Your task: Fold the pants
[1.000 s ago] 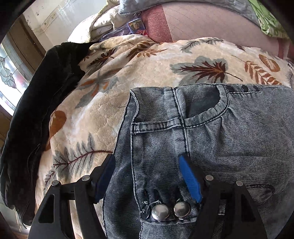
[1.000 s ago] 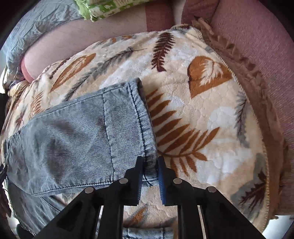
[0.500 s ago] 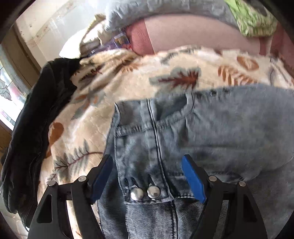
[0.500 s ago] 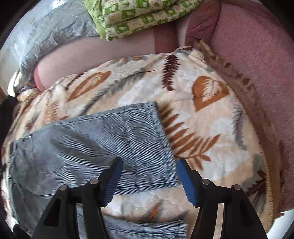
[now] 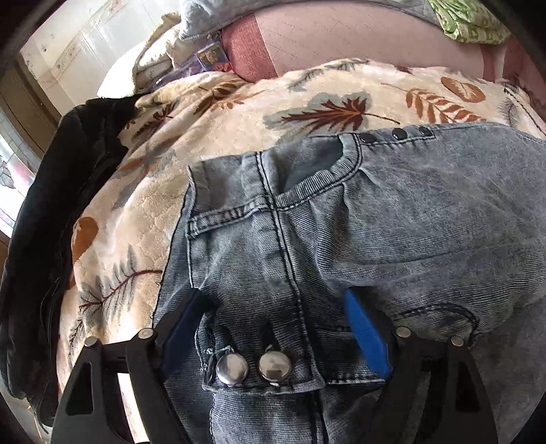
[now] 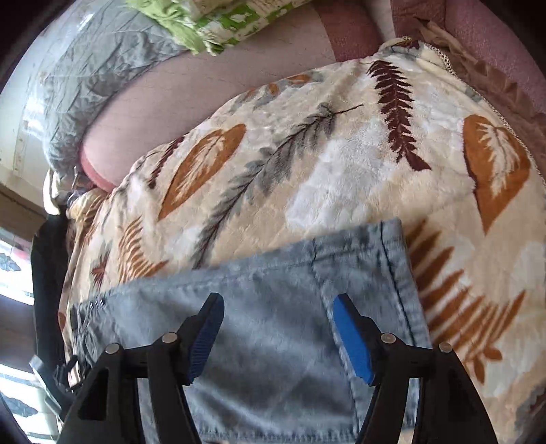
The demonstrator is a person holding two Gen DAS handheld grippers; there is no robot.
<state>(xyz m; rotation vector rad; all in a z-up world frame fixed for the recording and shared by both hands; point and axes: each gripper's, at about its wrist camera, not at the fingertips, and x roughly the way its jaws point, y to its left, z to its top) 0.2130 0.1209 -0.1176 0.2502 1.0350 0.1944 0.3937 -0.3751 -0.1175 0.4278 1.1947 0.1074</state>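
Pink sofa (image 5: 358, 37) at back, w/ grey quilted bedding (image 6: 88, 68) and a green-white print cloth (image 6: 218, 20) piled on its backrest. Seat covered by cream fleece blanket (image 5: 239, 112) w/ brown/grey leaf print. Black jacket (image 5: 44, 211) heaped at blanket's left edge, zipper visible.

Pants (image 5: 392, 239): grey-blue washed denim, lying flat on the blanket, folded over on themselves. Waistband end toward left side, leg hem (image 6: 399, 273) toward right side, hem edge lying on blanket near the big orange fern print. Front pocket curve and belt loop face up. Row of dark rivets (image 5: 396, 135) along far edge of waistband.

Left gripper (image 5: 273, 324): black frame, blue pads, hovering over waistband corner. Jaws opening, wide apart; denim lies under/between them but pads not pressing it. Two round metal buttons (image 5: 252, 367) sit side by side on the fly flap, between the fingers, close to cam.

Right gripper (image 6: 278, 336): same build, over the leg end, just inboard of hem. Fingers well apart, nothing clamped; fabric below is motion-blurred.

Small colourful packet (image 5: 210, 56) wedged at sofa's back left corner, print too small to read. No legible brand/label on pants or buttons.
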